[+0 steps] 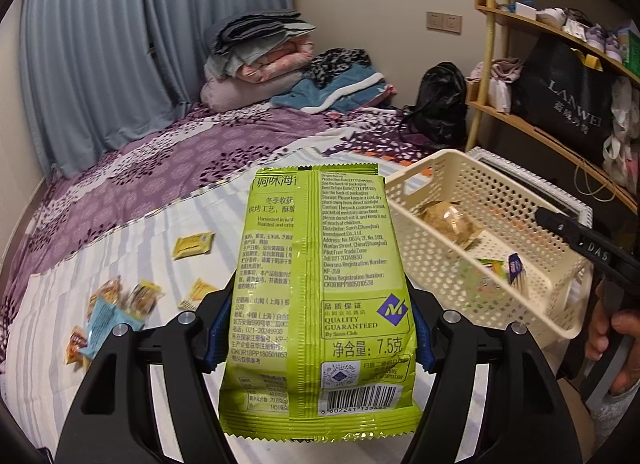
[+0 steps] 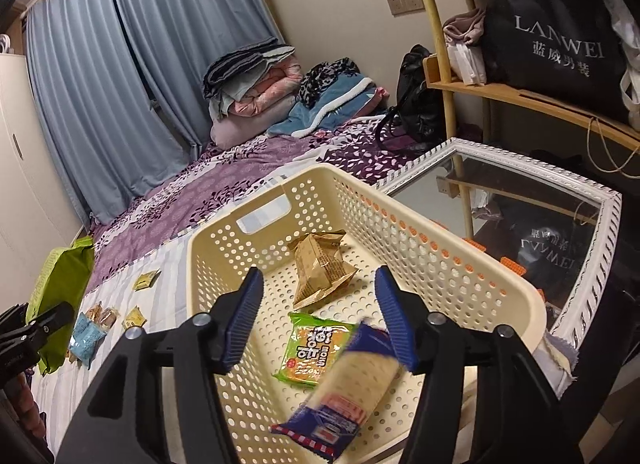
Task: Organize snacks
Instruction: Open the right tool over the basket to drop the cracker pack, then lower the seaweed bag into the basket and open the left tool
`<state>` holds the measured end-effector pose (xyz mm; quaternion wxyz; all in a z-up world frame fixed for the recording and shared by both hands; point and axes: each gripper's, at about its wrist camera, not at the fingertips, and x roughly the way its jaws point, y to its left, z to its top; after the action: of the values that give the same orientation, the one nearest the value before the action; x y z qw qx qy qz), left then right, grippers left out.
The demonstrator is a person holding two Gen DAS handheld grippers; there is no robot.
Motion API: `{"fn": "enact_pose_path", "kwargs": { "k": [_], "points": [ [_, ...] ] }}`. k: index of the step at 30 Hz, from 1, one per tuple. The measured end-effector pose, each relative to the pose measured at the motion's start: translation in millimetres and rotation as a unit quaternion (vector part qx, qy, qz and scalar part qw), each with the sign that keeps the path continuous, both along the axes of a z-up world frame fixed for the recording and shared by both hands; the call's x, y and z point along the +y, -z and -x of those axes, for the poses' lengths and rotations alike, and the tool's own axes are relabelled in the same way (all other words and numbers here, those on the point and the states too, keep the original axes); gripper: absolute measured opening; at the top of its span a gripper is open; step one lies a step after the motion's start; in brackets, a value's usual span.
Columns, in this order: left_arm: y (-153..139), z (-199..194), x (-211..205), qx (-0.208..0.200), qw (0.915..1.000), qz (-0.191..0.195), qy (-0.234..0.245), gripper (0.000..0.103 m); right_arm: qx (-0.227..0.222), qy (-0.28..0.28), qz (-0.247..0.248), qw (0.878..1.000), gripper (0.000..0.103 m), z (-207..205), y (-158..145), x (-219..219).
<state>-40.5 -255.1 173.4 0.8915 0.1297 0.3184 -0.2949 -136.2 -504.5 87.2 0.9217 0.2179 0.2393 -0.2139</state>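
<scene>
Left gripper is clamped on the green pack, held up over the bed with open sheet all round. Right gripper hangs over the basket, fingers apart, and the blue wrapper is blurred just below them, touching neither pad. Only the right view shows the basket's far rim sitting right against the mirror. Only the left view shows a hand.

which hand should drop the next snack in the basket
Left. The left tongs already clamp the green seaweed packet beside the cream basket. The right tongs are open over it, their blue-and-cream packet dropping away.
</scene>
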Motion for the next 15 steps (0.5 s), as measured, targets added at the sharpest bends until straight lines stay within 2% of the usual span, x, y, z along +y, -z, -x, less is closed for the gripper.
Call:
{"fn": "enact_pose_path", "kwargs": {
  "k": [2,9,15],
  "points": [
    [-3,2,-15,-0.003,0.9999,0.001,0.015,0.071,-0.002,0.003,0.003,1.0,0.068,3,-1,0],
    [-2,7,-63,-0.007,0.9977,-0.007,0.067,0.071,-0.001,0.014,0.022,1.0,0.073,12,-2,-2],
    [-5,7,-104,-0.018,0.9948,-0.007,0.1,0.071,-0.001,0.013,0.017,1.0,0.076,16,1,-5]
  ]
}}
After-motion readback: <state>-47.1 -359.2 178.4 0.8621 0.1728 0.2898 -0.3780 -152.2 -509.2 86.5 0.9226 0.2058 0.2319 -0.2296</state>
